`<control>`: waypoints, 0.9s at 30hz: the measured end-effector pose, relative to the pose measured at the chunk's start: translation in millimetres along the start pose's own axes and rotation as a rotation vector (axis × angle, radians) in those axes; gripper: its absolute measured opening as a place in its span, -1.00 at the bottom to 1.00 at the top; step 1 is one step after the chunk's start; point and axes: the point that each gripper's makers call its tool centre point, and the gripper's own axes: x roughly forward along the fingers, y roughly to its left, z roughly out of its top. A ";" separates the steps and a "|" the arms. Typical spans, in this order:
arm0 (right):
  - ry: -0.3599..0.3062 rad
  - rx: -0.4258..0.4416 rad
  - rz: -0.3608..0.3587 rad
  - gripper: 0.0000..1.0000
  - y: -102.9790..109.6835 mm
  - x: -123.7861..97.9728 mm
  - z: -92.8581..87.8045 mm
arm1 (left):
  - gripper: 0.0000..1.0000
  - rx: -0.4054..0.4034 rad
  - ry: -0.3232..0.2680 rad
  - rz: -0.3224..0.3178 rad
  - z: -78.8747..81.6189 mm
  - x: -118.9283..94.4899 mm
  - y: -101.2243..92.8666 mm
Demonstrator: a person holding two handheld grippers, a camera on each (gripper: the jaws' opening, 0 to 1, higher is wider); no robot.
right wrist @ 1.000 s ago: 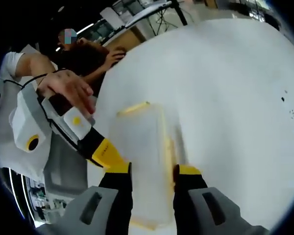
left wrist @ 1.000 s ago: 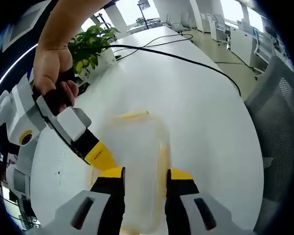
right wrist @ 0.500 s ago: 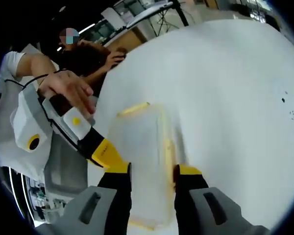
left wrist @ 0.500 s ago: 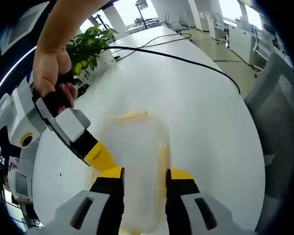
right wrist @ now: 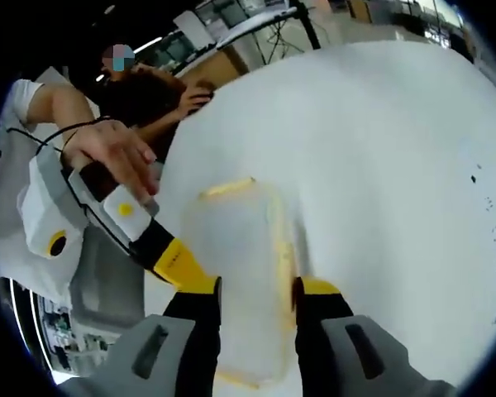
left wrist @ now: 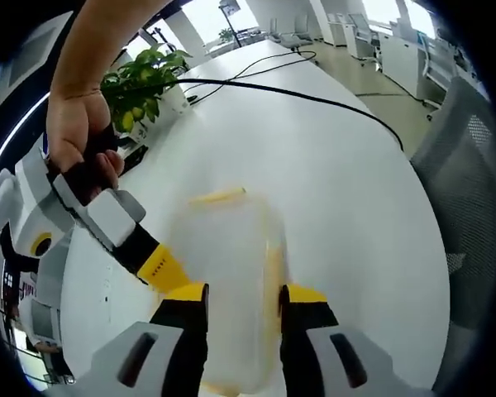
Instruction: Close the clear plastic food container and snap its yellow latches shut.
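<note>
Container (left wrist: 231,285) sits on the white surface (left wrist: 347,190), w/ both sets of fingers straddling it from opposite ends. That looks like a two-sided squeeze meant to press lid down or push latches home, tho that's a judgement.

Left gripper (left wrist: 241,298): its black, yellow-tipped fingers stand apart, one either side of the clear plastic box, tips right against its side walls. Whether they're actually clamping or just flanking it, can't tell. Right gripper (right wrist: 256,291): same story, fingers parted w/ the box between them, tips at its walls; pressure can't be judged.

In the left gripper view the other tool comes in just beside the near finger, yellow tip (left wrist: 161,266) touching or almost touching the box's long side, held by a hand (left wrist: 78,136). In the right gripper view the matching tool (right wrist: 169,260) sits next to the near finger, w/ a hand (right wrist: 112,149) on it.

Latches: one yellow latch (left wrist: 219,197) lies along the far end, beyond the fingertips; another yellow strip (left wrist: 274,265) runs down the side just inside the far finger. Both look flat against the box, but too blurred to say if snapped.

Contents: box reads frosted and pale, nothing visible inside. Lid seems down on the body, not certain.

Beyond the fingertips: potted plant (left wrist: 145,78) and a black cable (left wrist: 314,98) across the surface.
</note>
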 end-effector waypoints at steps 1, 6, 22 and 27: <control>-0.001 -0.002 0.006 -0.46 -3.0 -1.0 0.1 | -0.47 -0.002 -0.001 0.002 0.0 -0.1 -0.3; -0.009 -0.005 0.004 -0.47 -1.1 -1.1 0.3 | -0.48 -0.016 -0.008 0.000 -0.5 0.1 0.2; -0.024 -0.045 -0.076 -0.38 -1.3 -14.6 1.3 | -0.42 -0.036 -0.014 -0.014 -2.4 -9.5 -1.9; -0.040 -0.046 -0.099 -0.33 7.2 -21.3 5.1 | -0.41 -0.095 -0.026 -0.004 -2.2 -17.2 1.8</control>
